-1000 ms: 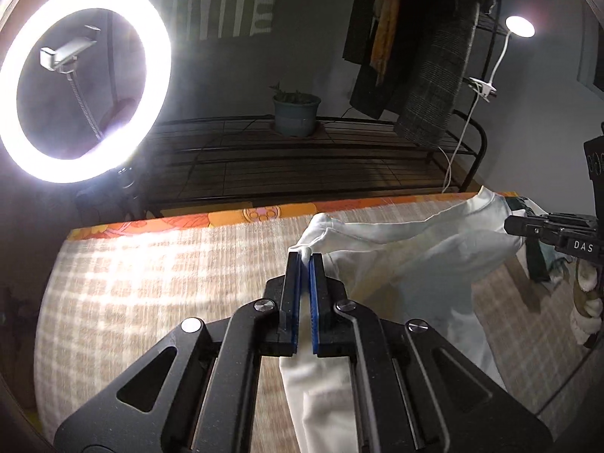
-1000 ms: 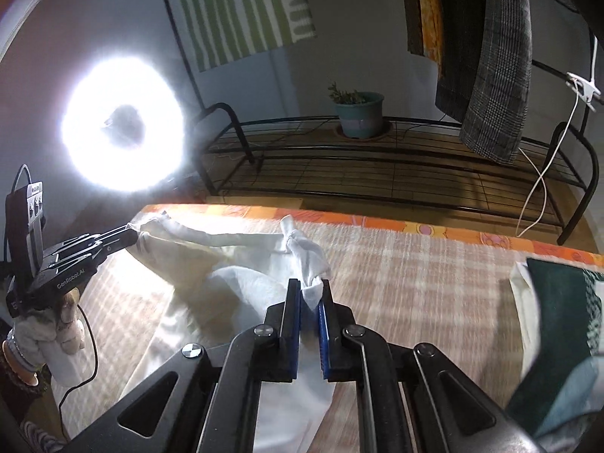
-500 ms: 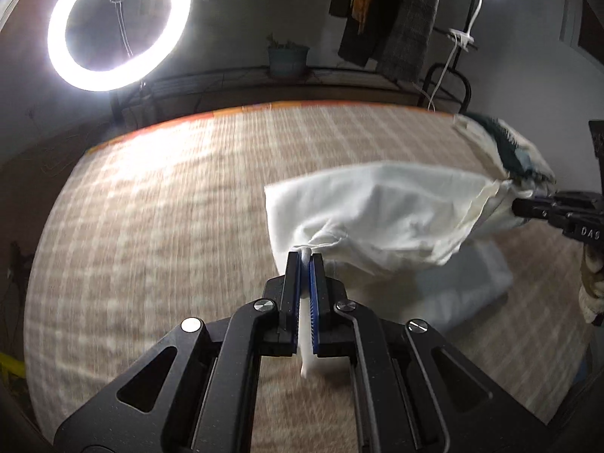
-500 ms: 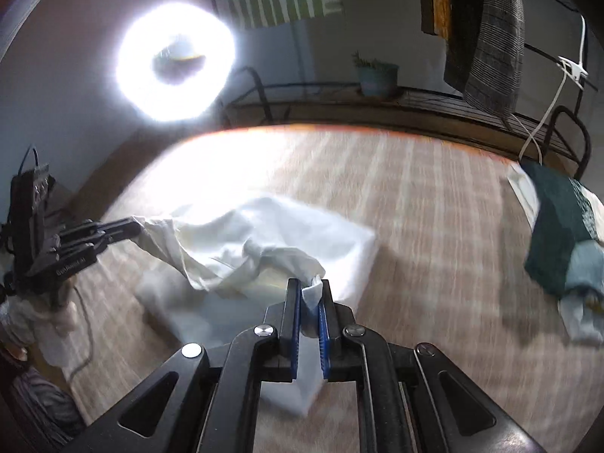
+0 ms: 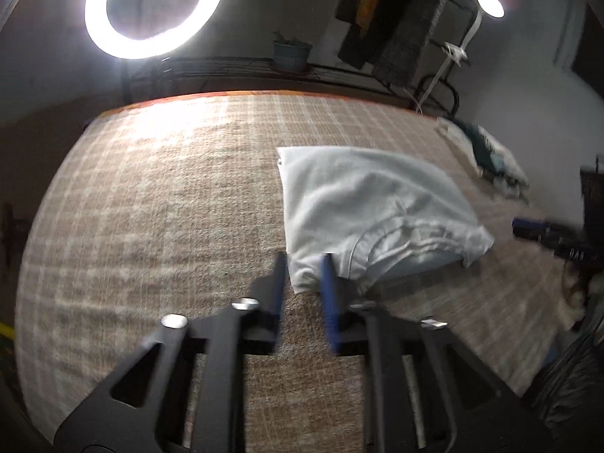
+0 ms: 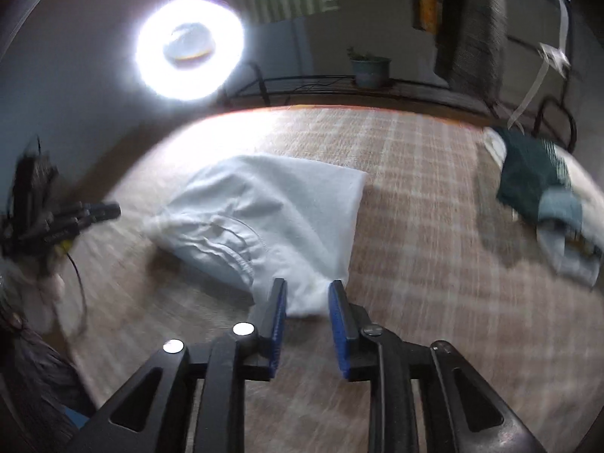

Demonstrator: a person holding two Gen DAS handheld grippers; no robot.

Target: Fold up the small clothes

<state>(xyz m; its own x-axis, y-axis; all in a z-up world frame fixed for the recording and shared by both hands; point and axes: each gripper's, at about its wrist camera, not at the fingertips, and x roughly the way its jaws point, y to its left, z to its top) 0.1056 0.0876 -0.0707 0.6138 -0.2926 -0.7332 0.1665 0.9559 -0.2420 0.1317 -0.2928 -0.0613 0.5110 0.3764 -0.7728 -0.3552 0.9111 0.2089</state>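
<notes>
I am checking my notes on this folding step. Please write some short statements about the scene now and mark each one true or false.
1. The white garment lies on the checked cover. True.
2. The left gripper is clamped shut on the garment. False: its jaws stand apart, just opened.
3. The right gripper is open too. True.
4. The dark green clothes lie on top of the white garment. False: they lie apart, near the far edge.
5. The ring light is off. False: it glows.

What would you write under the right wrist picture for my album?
Right gripper open, its jaws just parted, around a corner of the folded white garment on the checked mat.
</notes>
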